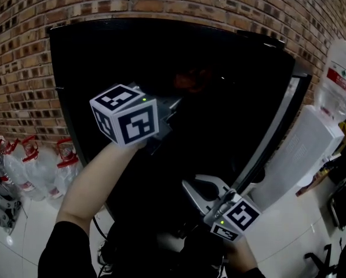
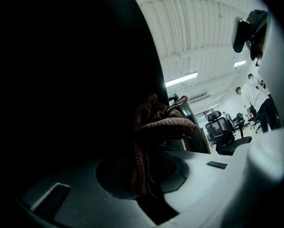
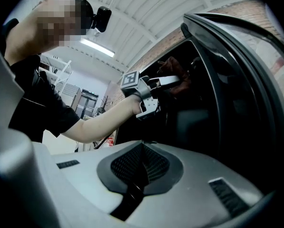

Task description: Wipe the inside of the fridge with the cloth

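The cloth (image 2: 157, 126), a reddish-brown knit with a coarse ribbed weave and loose looped edges, is bunched and pinched between the closed jaws of the left gripper (image 2: 149, 170), which reaches from the middle left of the head view into the dark upper interior of the black fridge (image 1: 161, 45). At the bottom of that view the right gripper (image 3: 139, 167) sits low by the open fridge door (image 1: 275, 129), its grey mesh-padded jaws together with nothing between them. Around stand a red-brown brick wall (image 1: 178, 2), clear spray bottles (image 1: 23, 169) with red triggers at lower left, and at right a white dispenser (image 1: 303, 155) bearing a clear water bottle (image 1: 338, 83) whose red label is too small to read.
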### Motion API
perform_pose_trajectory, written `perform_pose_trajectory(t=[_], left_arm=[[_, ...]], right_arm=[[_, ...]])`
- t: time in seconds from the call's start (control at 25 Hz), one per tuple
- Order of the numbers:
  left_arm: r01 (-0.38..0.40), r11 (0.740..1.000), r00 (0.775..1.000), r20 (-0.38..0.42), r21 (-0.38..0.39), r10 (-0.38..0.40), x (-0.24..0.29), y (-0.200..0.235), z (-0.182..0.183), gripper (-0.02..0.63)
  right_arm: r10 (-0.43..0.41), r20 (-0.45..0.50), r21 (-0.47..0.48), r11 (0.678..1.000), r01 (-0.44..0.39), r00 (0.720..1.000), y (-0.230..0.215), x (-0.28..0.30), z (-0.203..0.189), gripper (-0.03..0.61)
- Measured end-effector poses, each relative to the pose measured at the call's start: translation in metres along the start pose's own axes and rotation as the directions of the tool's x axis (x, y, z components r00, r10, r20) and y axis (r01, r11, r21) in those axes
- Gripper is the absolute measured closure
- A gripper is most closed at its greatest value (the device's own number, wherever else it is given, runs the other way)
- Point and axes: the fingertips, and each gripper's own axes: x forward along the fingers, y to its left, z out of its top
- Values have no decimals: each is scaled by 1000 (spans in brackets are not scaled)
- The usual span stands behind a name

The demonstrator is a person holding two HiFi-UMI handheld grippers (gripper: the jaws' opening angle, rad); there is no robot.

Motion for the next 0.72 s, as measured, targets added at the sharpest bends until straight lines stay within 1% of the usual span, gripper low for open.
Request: perform_pose_trajectory(t=[0.16,0.48,0.64,0.72], left_arm=[[-77,997,997,0,13,77,1,26,3,557],[-155,985,988,-18,70,156,23,63,-11,557],[-189,980,982,-10,63,189,29,82,-14,557],[-205,977,979,-9,53,205,32,91,-17,557]], right_arm=[[6,5,-1,1000,-6,1000,-1,3,1,575],[11,20,7,1000,-11,1000,-6,20,2,575],[-5,13,24,1000,5,1000,-11,28,0,575],[-5,8,18,1000,5,1000,-9,32,0,575]])
